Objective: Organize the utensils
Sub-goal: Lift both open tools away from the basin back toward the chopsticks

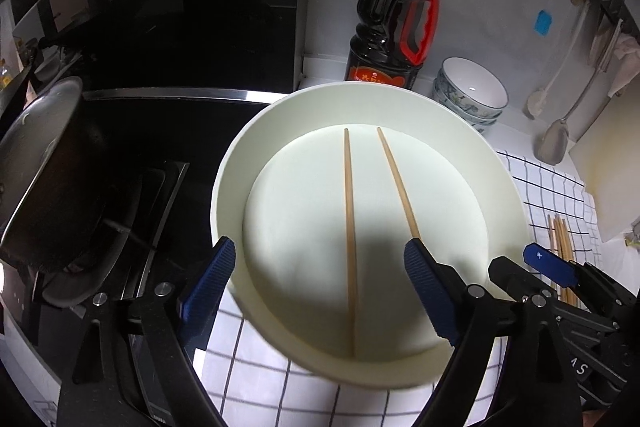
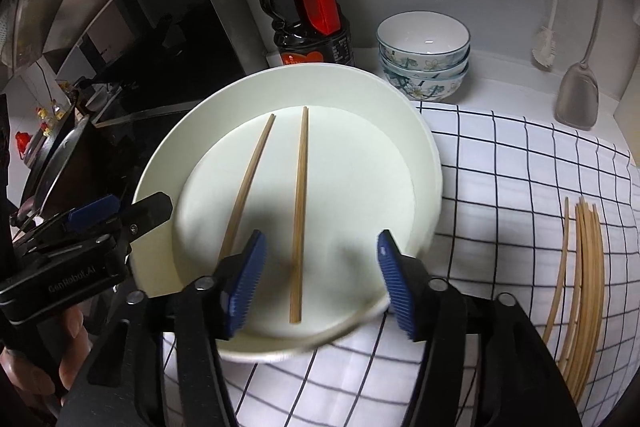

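Both grippers, the left gripper [image 1: 320, 291] and right gripper [image 2: 322, 281], are held with fingers apart and empty above the white bowl [image 2: 424, 147], where two chopsticks [image 1: 350, 227] lie released. Placement appears finished; next, the remaining chopsticks [image 2: 580, 287] on the checked cloth [image 2: 520, 155] must be reached and pinched.
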